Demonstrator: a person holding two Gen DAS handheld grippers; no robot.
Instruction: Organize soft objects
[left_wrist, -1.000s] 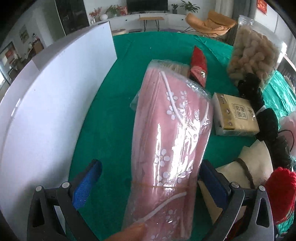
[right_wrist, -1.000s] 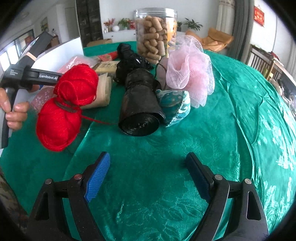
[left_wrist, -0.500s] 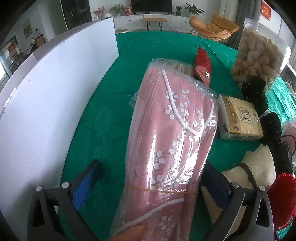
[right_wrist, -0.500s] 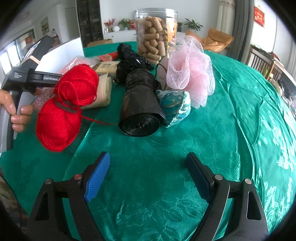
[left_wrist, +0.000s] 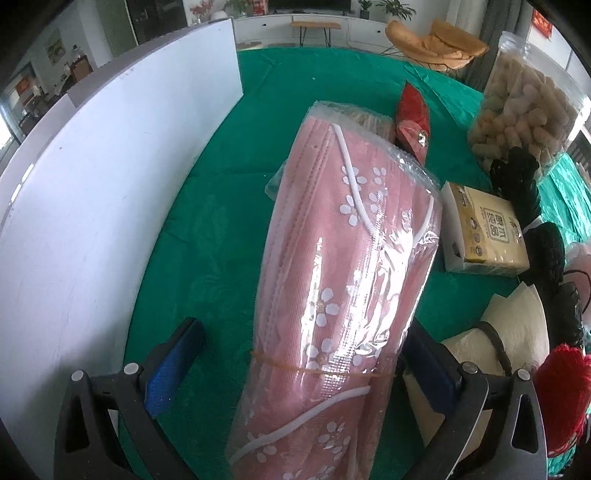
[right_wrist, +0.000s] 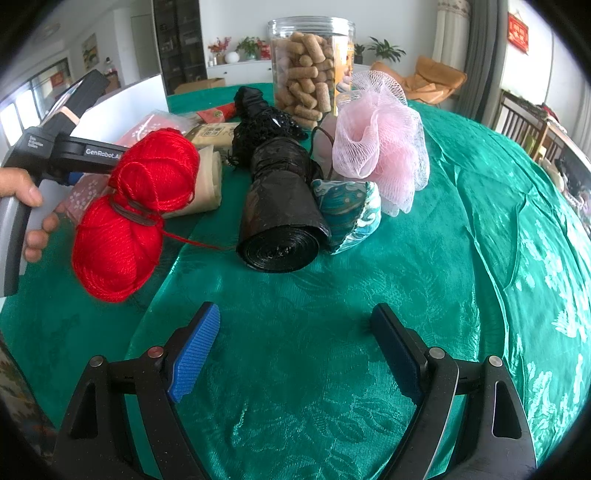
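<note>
Fingers of the left gripper stand wide around the clear-bagged pack of pink flowered face masks, not visibly clamping it, beside the white box, while the right gripper hangs spread and empty, so sorting looks barely begun.

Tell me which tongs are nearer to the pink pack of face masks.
Left. The left tongs straddle the pack of face masks, fingers open on either side. The right tongs hover over bare green cloth, with the red yarn between them and the pack.
</note>
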